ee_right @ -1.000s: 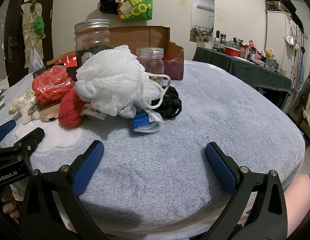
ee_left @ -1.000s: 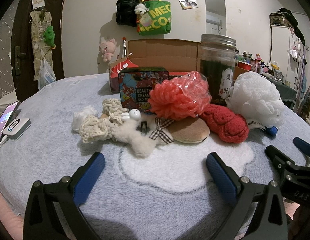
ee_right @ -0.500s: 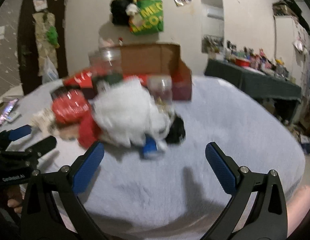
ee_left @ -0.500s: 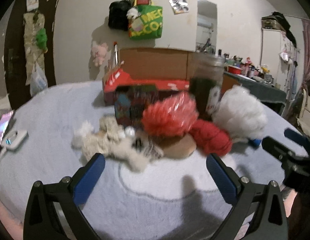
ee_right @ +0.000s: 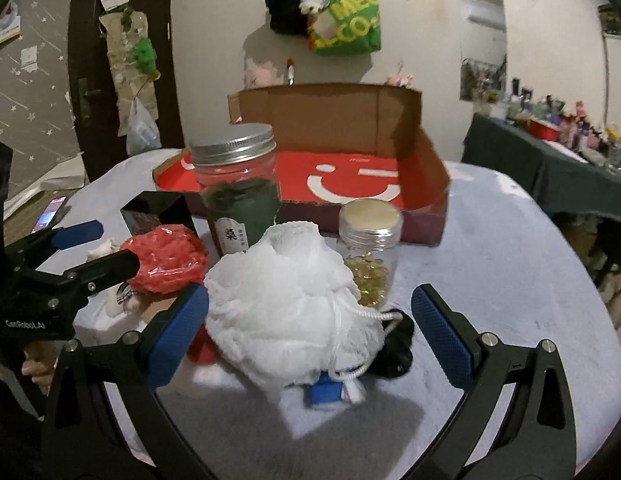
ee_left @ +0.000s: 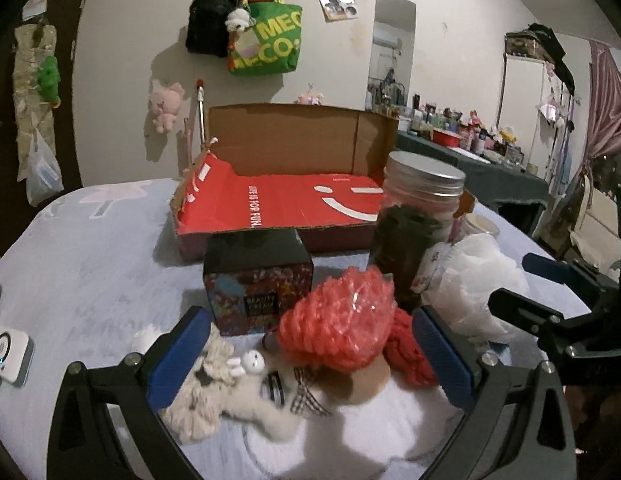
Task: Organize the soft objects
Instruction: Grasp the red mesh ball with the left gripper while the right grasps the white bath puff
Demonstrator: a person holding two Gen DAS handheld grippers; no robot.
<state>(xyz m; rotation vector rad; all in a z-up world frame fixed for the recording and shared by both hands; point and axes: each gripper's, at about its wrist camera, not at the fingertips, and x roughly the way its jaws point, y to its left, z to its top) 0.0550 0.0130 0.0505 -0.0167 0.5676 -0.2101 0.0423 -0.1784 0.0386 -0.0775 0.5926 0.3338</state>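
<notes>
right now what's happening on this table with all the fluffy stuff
A person holds a gripper in each hand over a pile of soft things on a grey blanket. The left gripper is open around the red mesh sponge; the right gripper is open around the white mesh sponge. Neither has closed on anything. Behind them the cardboard box with a red floor sits empty, beside two lidded jars.
</notes>
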